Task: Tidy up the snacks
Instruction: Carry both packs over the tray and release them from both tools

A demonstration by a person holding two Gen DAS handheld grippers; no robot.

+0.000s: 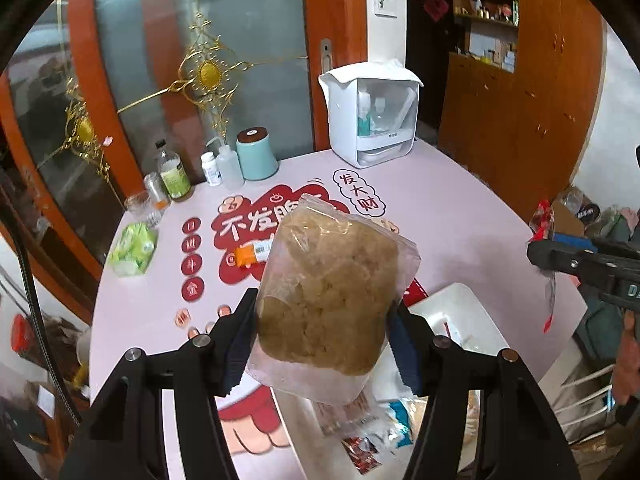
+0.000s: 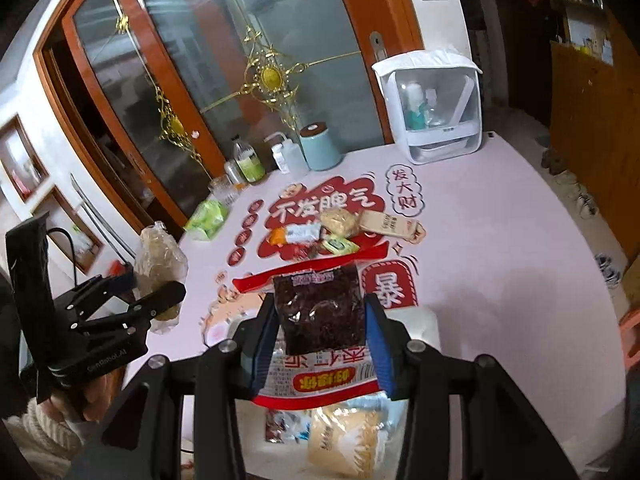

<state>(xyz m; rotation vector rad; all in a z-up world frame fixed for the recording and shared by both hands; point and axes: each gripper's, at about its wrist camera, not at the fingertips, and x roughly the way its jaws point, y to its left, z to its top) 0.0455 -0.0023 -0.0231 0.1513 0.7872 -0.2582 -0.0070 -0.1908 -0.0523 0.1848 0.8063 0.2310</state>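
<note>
Left wrist: clear snack bag (image 1: 332, 296) upright between fingers (image 1: 236, 344).

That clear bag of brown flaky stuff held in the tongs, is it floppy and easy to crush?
Probably floppy: the clear bag bulges between the left tongs, its top edge crinkled. Likely light for its size, since the filling looks loose and flaky. The glossy film may be slippery.

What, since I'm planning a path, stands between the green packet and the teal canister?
In the left wrist view: a glass cup, a silver jar, a green-labelled bottle, a white pill bottle and a translucent bottle.
</note>
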